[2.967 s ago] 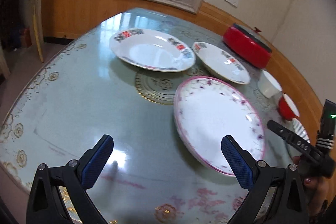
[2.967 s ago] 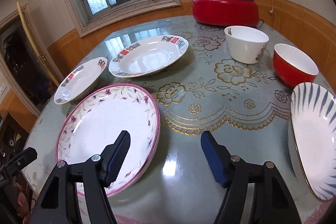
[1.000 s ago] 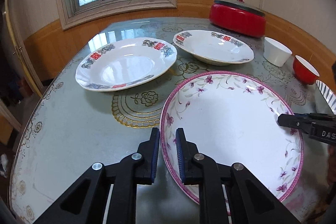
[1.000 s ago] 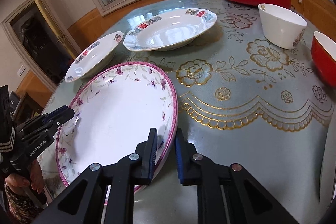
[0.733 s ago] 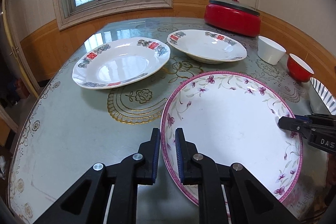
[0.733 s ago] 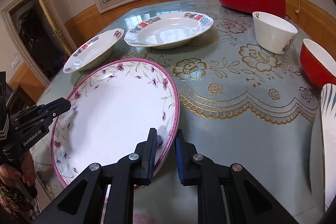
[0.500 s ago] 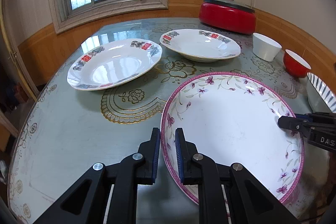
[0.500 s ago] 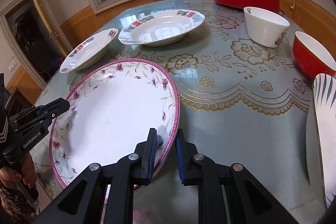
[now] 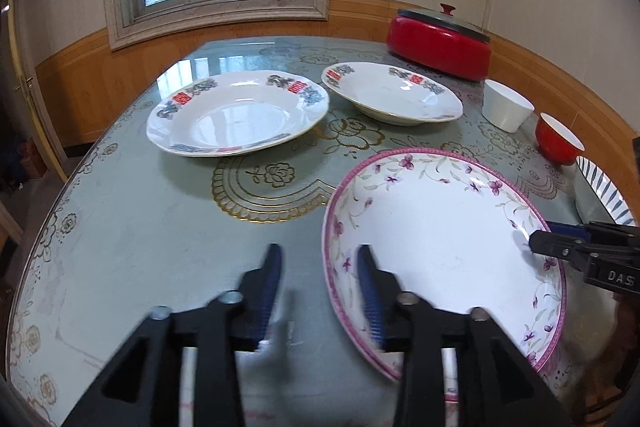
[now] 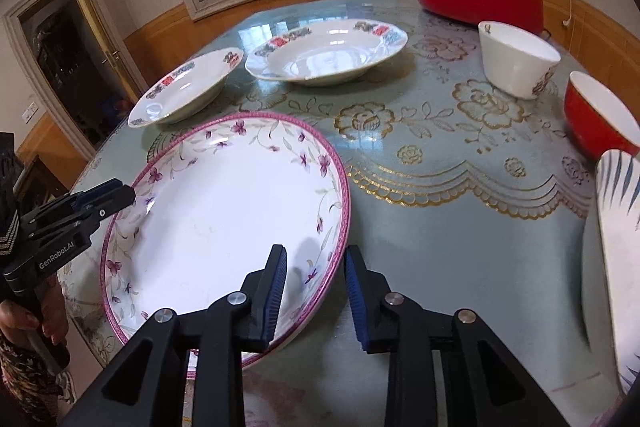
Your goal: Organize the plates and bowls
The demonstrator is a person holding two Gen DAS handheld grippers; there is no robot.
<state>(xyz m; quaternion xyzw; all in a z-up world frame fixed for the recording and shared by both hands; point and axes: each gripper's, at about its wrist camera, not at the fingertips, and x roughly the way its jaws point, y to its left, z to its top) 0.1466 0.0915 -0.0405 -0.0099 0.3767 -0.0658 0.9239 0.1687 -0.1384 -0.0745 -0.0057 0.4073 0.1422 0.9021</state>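
My left gripper [image 9: 320, 283] and right gripper [image 10: 314, 283] both stand spread, each straddling a rim of the pink-flowered plate [image 10: 224, 219] — it rests on the bench [image 9: 140, 227], rims at my 12 o'clock.

Half a second earlier both tools were clamped on opposite edges of the pink-rimmed plate [image 9: 444, 239]. Now the left tool [image 9: 320, 291] and the right tool [image 10: 314, 291] have been parted, each straddling the rim, and the plate has been released.
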